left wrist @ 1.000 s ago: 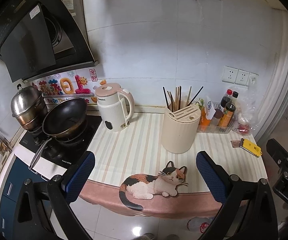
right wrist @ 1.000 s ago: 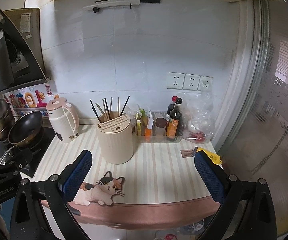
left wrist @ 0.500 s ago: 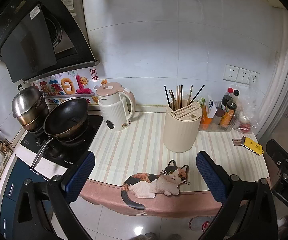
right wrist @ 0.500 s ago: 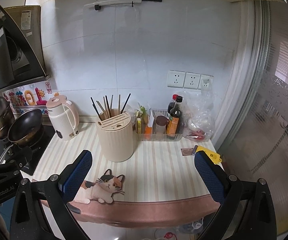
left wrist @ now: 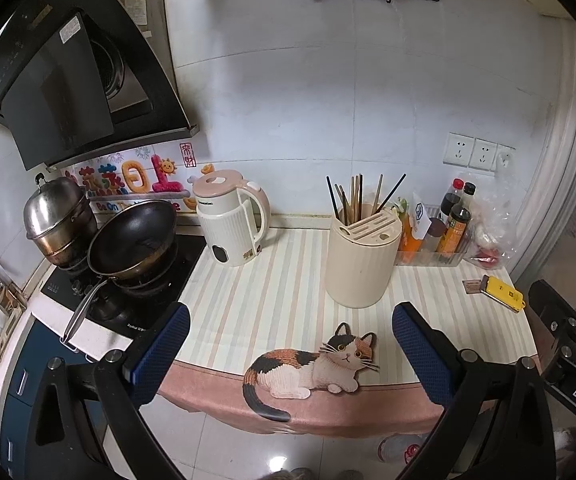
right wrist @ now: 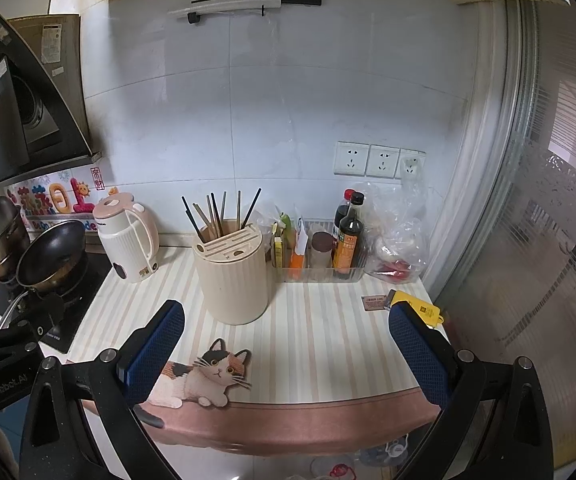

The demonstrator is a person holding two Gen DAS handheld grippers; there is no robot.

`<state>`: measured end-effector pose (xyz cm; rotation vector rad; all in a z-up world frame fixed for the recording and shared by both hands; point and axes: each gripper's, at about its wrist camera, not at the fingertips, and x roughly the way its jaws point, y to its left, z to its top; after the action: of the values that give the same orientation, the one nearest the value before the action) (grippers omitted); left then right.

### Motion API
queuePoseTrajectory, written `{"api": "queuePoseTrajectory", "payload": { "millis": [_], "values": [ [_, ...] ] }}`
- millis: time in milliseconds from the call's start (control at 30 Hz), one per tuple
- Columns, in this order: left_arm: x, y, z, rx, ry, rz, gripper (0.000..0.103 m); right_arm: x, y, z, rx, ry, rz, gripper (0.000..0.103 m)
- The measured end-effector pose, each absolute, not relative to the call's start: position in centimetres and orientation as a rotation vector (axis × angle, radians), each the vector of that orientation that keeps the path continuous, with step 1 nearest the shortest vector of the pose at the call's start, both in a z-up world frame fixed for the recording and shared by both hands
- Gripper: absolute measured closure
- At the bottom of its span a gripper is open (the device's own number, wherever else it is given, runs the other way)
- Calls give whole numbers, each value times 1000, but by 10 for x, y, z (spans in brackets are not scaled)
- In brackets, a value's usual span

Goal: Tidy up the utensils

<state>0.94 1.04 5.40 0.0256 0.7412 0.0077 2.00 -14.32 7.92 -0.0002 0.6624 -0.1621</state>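
I've both tongs, left (left wrist: 288,344) and right (right wrist: 285,340), spread and empty; chopstick holder (right wrist: 231,272) stands at 12 o'clock on the worktop (right wrist: 328,344).

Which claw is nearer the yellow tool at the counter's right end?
Right. The right claw has one finger beside the yellow tool. The left claw hangs farther left, opposite the utensil holder.

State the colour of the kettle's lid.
Pale pink, on a cream kettle; the lid shows best in the left wrist view.
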Motion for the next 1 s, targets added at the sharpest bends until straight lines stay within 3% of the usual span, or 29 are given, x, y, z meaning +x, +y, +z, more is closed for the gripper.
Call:
{"api": "queuePoseTrajectory", "payload": {
  "millis": [1000],
  "values": [
    [7,12,56,29,738,3,0,17,-137,83,3,656,-175,0]
  ]
}}
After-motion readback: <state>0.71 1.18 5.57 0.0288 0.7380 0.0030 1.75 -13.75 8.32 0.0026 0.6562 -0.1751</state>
